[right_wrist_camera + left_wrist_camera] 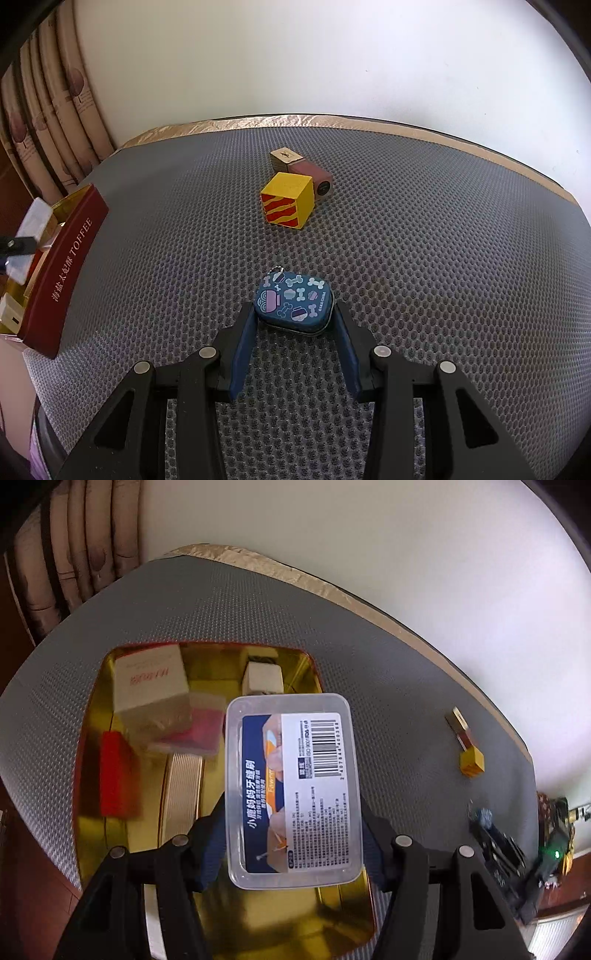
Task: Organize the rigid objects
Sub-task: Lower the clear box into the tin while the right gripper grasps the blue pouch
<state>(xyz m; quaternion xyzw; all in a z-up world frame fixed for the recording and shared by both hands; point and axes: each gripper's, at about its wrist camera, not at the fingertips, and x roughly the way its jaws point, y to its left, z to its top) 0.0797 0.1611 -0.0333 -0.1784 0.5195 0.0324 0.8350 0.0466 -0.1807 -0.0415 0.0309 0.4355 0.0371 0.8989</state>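
- Sorting loose rigid items into a gold-lined tin point(92, 738) with a dark red outer wall, standing at the left of the grey mesh-covered table point(443, 258); judged a little past halfway.
- Left claw point(293, 812): pinching a clear plastic box point(293, 790) with a barcode label by its long sides, held above the tin's near-right part; not yet set down.
- Already in the tin: cream carton point(147, 686), small white box point(262, 677), red block point(116, 775), clear case with red contents point(199, 731), ribbed gold piece point(183, 794).
- Right claw point(295, 314): pads against both sides of a small blue tin point(293, 304) printed with bones and bowls, which appears to rest on the table; gripped but not lifted, by the look of it.
- Left on the table: yellow cube with red stripes point(288, 201), pink box point(314, 181) touching it behind, and a tan block point(284, 158) just beyond.
- Remaining, as judged: place the clear box, carry the blue tin over, then collect those three.
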